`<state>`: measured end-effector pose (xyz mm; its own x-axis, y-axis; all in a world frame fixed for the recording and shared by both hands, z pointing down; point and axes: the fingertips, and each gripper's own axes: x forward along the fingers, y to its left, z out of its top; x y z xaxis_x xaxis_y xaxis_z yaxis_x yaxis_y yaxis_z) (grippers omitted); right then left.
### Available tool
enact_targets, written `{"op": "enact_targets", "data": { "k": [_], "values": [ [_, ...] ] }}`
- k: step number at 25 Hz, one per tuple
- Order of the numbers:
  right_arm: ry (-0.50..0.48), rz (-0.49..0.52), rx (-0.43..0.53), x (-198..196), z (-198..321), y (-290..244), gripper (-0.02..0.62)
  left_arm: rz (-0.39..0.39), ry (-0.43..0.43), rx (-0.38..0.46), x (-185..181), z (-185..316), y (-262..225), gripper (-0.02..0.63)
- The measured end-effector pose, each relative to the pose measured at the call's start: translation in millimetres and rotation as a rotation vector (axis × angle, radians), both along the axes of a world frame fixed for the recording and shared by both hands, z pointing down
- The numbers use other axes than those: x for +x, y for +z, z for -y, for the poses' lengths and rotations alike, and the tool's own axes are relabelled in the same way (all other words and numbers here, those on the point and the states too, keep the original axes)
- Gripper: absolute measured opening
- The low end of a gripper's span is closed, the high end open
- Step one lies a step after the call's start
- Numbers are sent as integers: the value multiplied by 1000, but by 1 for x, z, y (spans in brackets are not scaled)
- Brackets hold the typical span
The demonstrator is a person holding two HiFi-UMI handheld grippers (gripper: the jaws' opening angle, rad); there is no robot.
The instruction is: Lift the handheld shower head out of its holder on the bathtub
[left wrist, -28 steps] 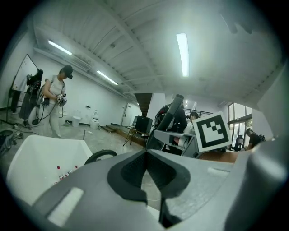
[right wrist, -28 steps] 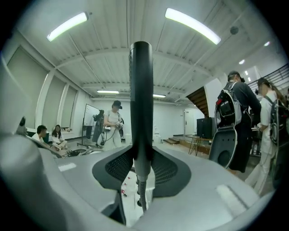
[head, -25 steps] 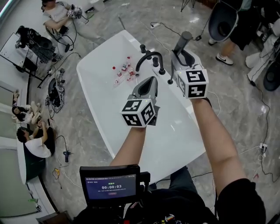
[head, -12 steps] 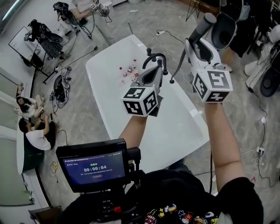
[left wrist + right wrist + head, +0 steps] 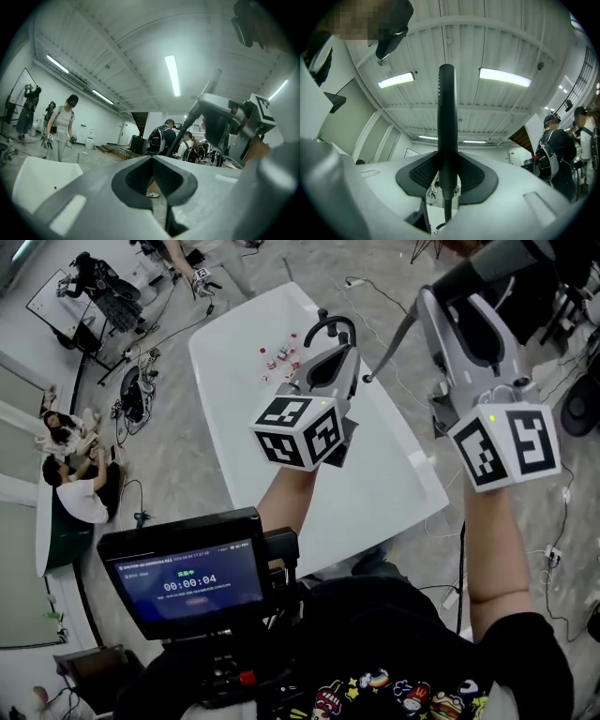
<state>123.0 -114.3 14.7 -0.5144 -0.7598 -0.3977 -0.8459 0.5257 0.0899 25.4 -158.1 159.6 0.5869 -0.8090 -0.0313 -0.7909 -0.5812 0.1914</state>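
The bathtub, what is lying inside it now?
Small red-capped items lie in the bathtub near the faucet. The left gripper covers part of its floor.

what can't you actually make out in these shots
Shower head: top cut off by the head view's upper edge.
Small items in the bathtub: too small to identify, head view.
Hose: lower end hidden behind the right tool, right gripper view.
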Motion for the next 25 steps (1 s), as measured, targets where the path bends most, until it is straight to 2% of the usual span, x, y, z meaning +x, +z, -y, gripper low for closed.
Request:
{"op": "enact_targets", "data": {
  "k": [7,15,21,25],
  "values": [
    [44,-2,-45,-5,-68,7,147,35,45,36,-1,-61,-17,2],
    [84,34,-163,-27,-135,60,150,42,85,-17,-27,-142,9,2],
    [79,27,-212,-34,-142,84,149,59,76,-57,-35,-153,35,2],
    [105,19,-202,-40,-143,84,147,49,80,-64,-41,-152,36,0]
  ]
}}
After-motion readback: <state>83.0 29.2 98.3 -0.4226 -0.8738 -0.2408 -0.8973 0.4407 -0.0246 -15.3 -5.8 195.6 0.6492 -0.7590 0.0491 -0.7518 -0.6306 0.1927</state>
